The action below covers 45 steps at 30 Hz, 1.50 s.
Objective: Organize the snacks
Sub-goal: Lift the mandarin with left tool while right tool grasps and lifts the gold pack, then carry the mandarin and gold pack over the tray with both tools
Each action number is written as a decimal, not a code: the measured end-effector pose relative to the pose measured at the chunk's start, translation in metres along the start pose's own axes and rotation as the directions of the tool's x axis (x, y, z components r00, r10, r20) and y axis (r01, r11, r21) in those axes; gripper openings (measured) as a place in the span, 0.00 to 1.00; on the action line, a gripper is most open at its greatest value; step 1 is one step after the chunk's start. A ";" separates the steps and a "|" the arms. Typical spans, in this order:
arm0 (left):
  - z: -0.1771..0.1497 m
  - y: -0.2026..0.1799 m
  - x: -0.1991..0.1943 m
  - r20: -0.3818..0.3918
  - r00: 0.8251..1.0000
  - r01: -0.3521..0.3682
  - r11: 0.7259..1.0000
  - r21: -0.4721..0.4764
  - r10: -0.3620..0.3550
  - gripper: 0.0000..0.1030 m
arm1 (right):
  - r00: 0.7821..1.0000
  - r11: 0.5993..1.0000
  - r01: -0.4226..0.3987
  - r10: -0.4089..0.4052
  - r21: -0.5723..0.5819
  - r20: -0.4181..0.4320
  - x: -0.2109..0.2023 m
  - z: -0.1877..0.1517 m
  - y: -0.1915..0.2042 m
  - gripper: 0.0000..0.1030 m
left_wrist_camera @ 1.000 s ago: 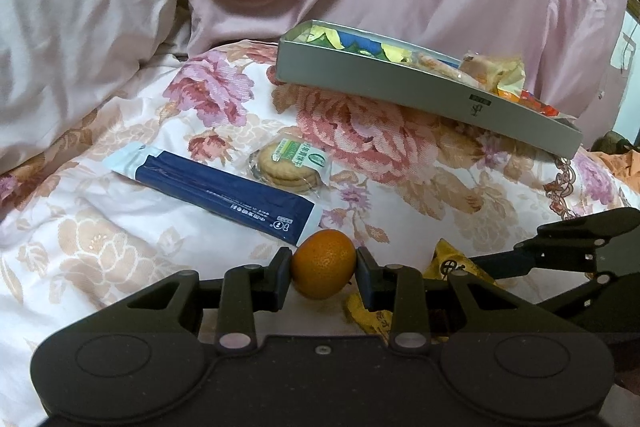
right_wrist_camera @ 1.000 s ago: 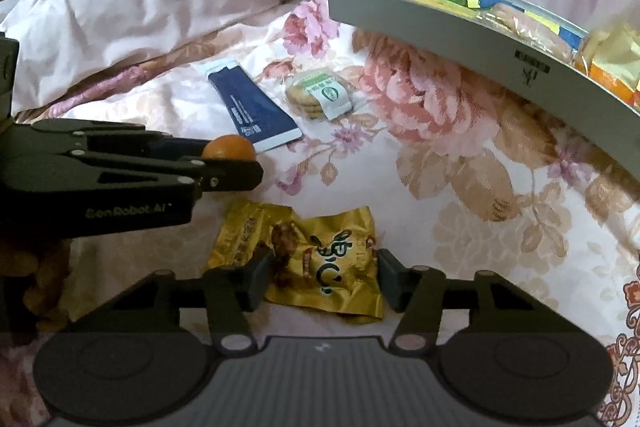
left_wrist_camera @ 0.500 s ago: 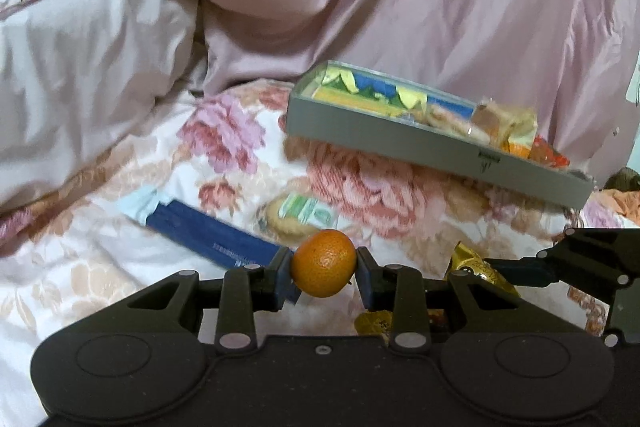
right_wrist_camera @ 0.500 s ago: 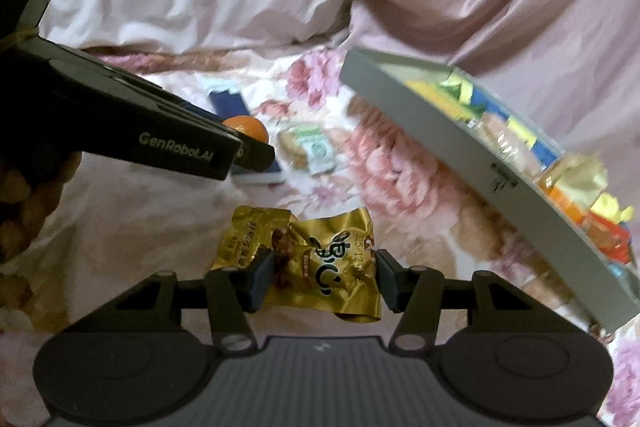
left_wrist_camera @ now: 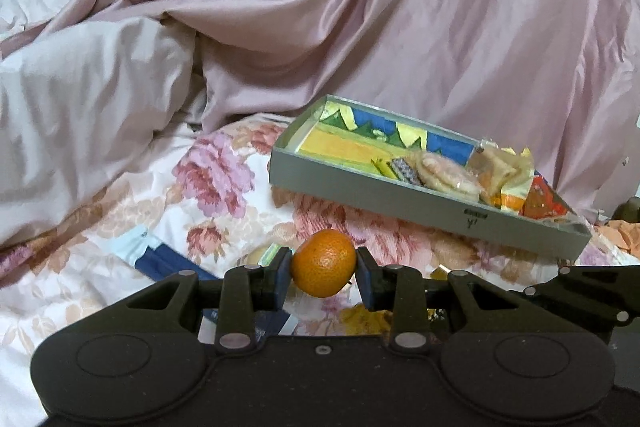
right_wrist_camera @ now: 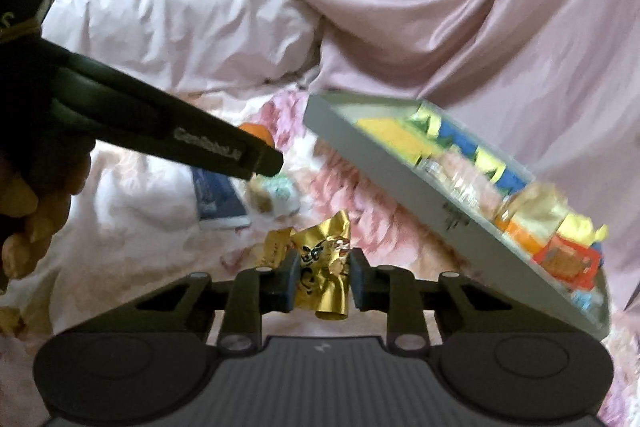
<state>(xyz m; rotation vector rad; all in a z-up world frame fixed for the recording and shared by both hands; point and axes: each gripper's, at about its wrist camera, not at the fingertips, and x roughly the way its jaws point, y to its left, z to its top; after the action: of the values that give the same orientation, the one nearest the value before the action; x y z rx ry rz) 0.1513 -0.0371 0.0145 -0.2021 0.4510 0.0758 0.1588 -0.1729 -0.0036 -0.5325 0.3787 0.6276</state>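
Jaws grip a tangerine (left_wrist_camera: 323, 263) on the left, a gold wrapper (right_wrist_camera: 324, 267) on the right — its print blurred

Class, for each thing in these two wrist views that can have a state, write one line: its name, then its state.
left gripper: shut on the mandarin.
mandarin: whole, held off the bed.
right gripper: shut on the gold snack packet.
gold snack packet: crumpled, gripped.
grey box: open, partly filled.
blue packet: lying flat on the bed.
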 end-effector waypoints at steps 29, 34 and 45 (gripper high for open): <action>0.082 -0.070 0.049 0.087 0.996 -0.008 1.000 0.027 0.006 0.35 | 0.863 0.911 0.239 -0.358 0.335 0.357 -0.038 0.009 -0.102 0.14; 0.088 -0.090 0.077 0.080 0.997 0.005 1.000 0.031 -0.008 0.35 | 0.839 0.839 0.242 -0.433 0.487 0.329 -0.028 -0.004 -0.137 0.14; 0.081 -0.124 0.126 0.034 0.998 0.041 0.997 0.064 -0.043 0.35 | 0.895 0.682 0.173 -0.409 0.711 0.175 0.004 -0.036 -0.191 0.16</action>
<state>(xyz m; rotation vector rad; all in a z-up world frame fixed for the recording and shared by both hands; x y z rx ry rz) 0.3135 -0.1379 0.0523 -0.1481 0.4129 0.0238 0.2774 -0.3227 0.0325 0.2322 0.1779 0.2085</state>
